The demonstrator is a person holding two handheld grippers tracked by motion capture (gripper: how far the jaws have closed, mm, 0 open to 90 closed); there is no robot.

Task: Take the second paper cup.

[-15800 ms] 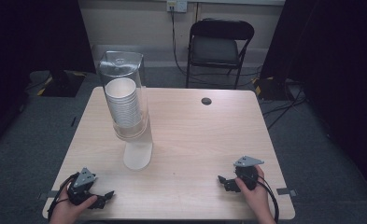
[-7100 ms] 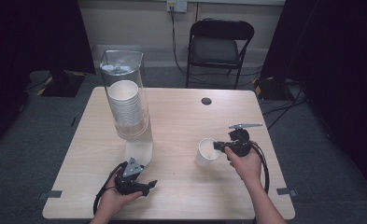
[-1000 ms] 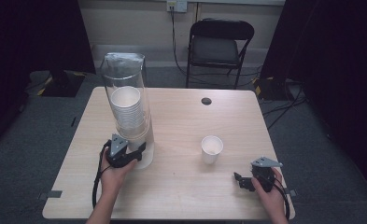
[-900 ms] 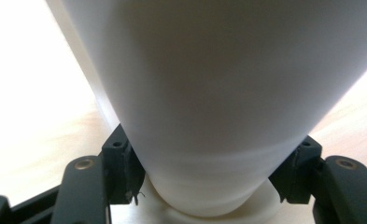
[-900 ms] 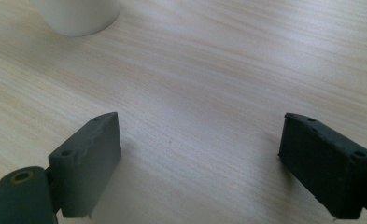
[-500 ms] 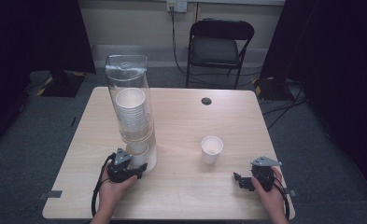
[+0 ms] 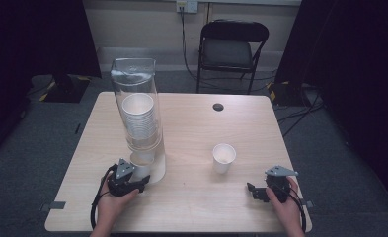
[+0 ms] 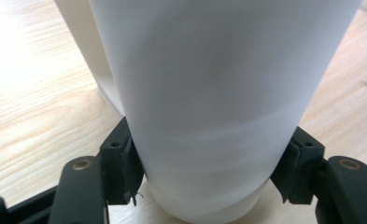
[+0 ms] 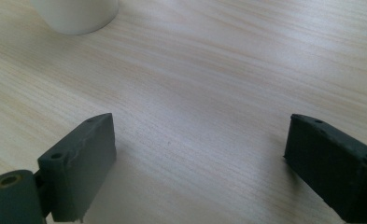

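Note:
A tall clear dispenser tube holds a stack of white paper cups at the table's left. At its foot, my left gripper is shut on the lowest white cup. In the left gripper view that cup stands between both pads, which press on its sides, and the jaws have just been opening slightly around it. A second white cup stands upright right of centre. My right gripper rests open near the front right edge, with bare table between its fingers and that cup's base ahead of them.
The dispenser's white base is just behind the held cup. The wooden table has a round cable hole near its far edge. A black folding chair stands behind the table. Dark curtains flank the room.
My left hand has drawn back from the dispenser's foot toward the front edge, gripper still on the lowest cup. The right hand and the standing cup have not moved.

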